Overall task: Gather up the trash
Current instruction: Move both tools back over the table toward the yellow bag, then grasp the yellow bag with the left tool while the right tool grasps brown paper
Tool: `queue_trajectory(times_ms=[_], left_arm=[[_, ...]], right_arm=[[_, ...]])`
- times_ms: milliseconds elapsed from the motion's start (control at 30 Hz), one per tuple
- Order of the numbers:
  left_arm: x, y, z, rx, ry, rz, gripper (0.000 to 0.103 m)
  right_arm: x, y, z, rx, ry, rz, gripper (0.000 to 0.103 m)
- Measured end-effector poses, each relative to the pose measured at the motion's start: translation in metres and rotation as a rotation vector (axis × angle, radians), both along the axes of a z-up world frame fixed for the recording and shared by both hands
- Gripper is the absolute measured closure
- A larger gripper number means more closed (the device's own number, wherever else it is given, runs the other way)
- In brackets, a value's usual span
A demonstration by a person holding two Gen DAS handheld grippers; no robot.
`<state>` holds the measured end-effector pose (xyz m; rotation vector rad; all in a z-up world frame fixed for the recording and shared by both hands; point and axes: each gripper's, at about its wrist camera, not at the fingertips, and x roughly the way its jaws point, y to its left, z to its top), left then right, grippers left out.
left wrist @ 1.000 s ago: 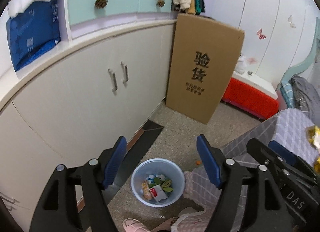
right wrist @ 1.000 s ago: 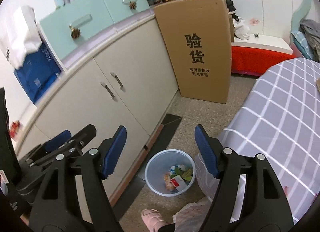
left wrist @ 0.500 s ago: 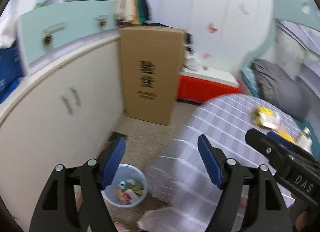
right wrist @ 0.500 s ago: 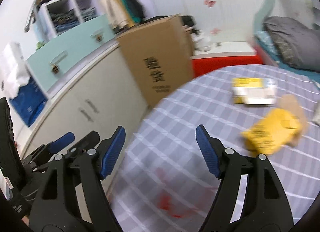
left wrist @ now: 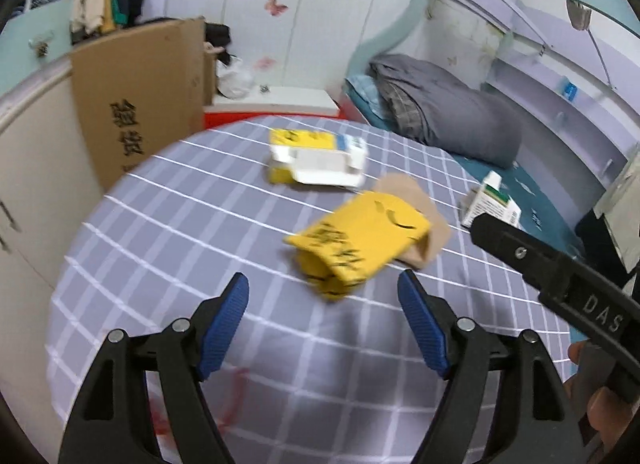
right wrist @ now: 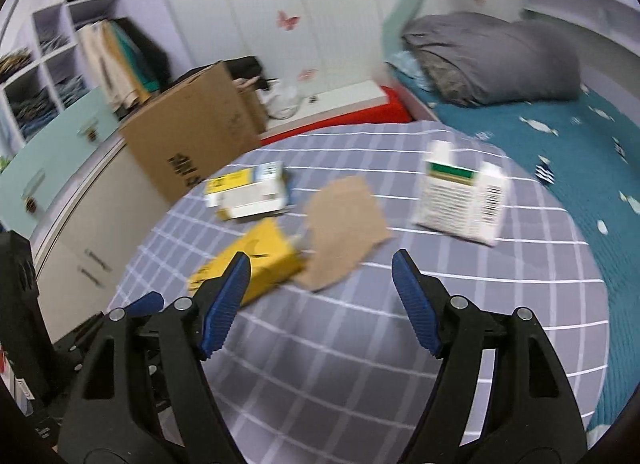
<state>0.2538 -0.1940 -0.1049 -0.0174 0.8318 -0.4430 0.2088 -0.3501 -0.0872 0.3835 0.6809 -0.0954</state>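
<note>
- Left claw [left wrist: 323,306]: the jaws stand wide and are opening further; nothing lies between the blue pads [left wrist: 224,326], and they touch nothing. It hangs over the worktop [left wrist: 168,248], which is round and covered in a grey cloth with a white grid.
- Right claw [right wrist: 321,282]: spread wide, empty, touching nothing. In its own view the left finger overlaps the yellow box, but contact cannot be confirmed.
- The right claw's black frame also shows at the right edge of the left wrist view, with part of a hand [left wrist: 600,412] below it.
- Yellow box [left wrist: 360,244]: nearest piece of trash, just beyond the left claw's fingertips; crushed, lying on its side, black lettering blurred.
- Brown cardboard scrap [right wrist: 344,223]: flat on the cloth, touching the yellow box, partly beneath it.
- White and green carton [right wrist: 460,195]: flattened, barcode visible, to the right on the worktop, apart from the scrap.
- Yellow and white carton [left wrist: 316,159]: opened out, farther back on the worktop.
- Beyond the worktop: a large cardboard box [left wrist: 140,103] standing at the left, a red and white unit behind it, and a bed with a grey bundle [left wrist: 444,111] at the right.
</note>
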Motion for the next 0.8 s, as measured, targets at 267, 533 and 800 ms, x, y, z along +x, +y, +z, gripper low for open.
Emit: queue_trajectory(times_ms=[267, 533, 800], left_arm=[[0.018, -0.028, -0.022, -0.058, 0.044, -0.036, 0.028], [0.024, -0.028, -0.026, -0.096, 0.073, -0.063, 0.098], [0.016, 0.008, 0.0, -0.052, -0.06, 0.052, 0.1]], right_arm=[[-0.004, -0.035, -0.018, 0.04, 0.026, -0.042, 0.031], [0.015, -0.043, -0.035, 0.073, 0.07, -0.04, 0.031], [0.048, -0.024, -0.041, 0.084, 0.102, 0.011, 0.03]])
